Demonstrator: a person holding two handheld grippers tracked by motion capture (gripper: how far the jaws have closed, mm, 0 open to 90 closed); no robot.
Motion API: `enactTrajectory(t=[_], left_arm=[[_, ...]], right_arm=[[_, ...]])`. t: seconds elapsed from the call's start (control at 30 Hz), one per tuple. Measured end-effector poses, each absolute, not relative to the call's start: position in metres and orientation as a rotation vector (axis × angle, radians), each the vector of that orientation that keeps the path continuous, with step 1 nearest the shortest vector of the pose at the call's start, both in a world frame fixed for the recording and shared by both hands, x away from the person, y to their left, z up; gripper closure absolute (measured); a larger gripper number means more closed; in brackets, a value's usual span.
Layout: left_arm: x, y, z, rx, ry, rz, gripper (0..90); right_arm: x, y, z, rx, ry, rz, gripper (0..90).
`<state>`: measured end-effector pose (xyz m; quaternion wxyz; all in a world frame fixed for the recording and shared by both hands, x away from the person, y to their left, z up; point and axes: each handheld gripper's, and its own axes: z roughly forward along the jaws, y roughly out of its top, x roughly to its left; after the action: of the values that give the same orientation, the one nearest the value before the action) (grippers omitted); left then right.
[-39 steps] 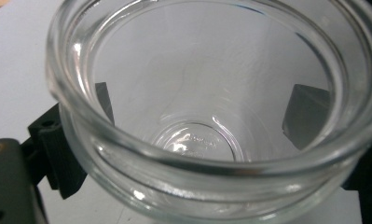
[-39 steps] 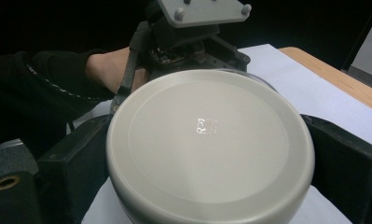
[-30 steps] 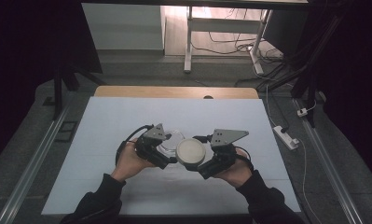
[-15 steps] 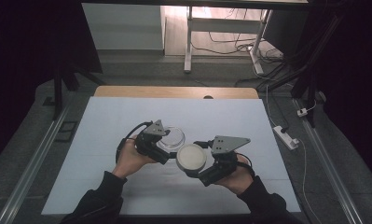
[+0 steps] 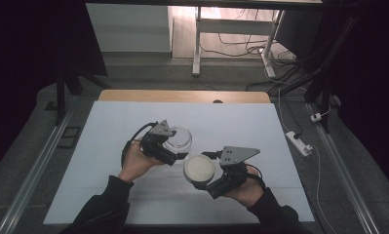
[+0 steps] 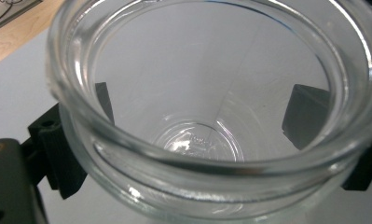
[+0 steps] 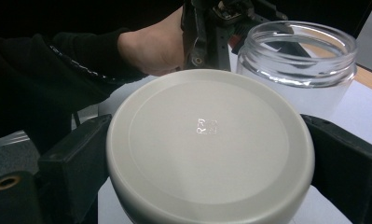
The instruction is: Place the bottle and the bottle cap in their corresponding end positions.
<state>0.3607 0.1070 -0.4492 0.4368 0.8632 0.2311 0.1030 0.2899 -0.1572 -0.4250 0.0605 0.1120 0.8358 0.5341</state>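
A clear glass jar [image 5: 178, 137] stands open-mouthed on the white table, and my left gripper [image 5: 175, 146] is shut on it. In the left gripper view the jar [image 6: 211, 107] sits between both black jaws, empty inside. A round off-white lid [image 5: 199, 168] is off the jar, to its lower right, with my right gripper [image 5: 202, 178] shut on it. In the right gripper view the lid [image 7: 207, 144] lies flat between the jaws, the jar [image 7: 298, 65] stands behind it at the upper right, and the left gripper [image 7: 216, 32] with the person's hand is beyond.
A white sheet [image 5: 109, 141] covers the table, with a wooden strip [image 5: 182, 96] along its far edge. Metal rails [image 5: 31, 180] run down both sides. A white power strip [image 5: 299, 141] lies on the floor at the right, and a desk frame [image 5: 197, 44] stands beyond.
The lid has come off the jar. My right gripper carried it right and toward the near edge, while my left gripper and the jar moved slightly left and away.
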Motion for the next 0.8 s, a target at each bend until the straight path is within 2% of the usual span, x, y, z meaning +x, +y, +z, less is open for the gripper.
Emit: enactTrajectory(t=[0.8], left_arm=[[0.392,0.099,-0.453,2.11,0.62,0.299,7.3]], right_arm=[[0.29,-0.153,-0.461,0.382,2.54,1.586,6.8]])
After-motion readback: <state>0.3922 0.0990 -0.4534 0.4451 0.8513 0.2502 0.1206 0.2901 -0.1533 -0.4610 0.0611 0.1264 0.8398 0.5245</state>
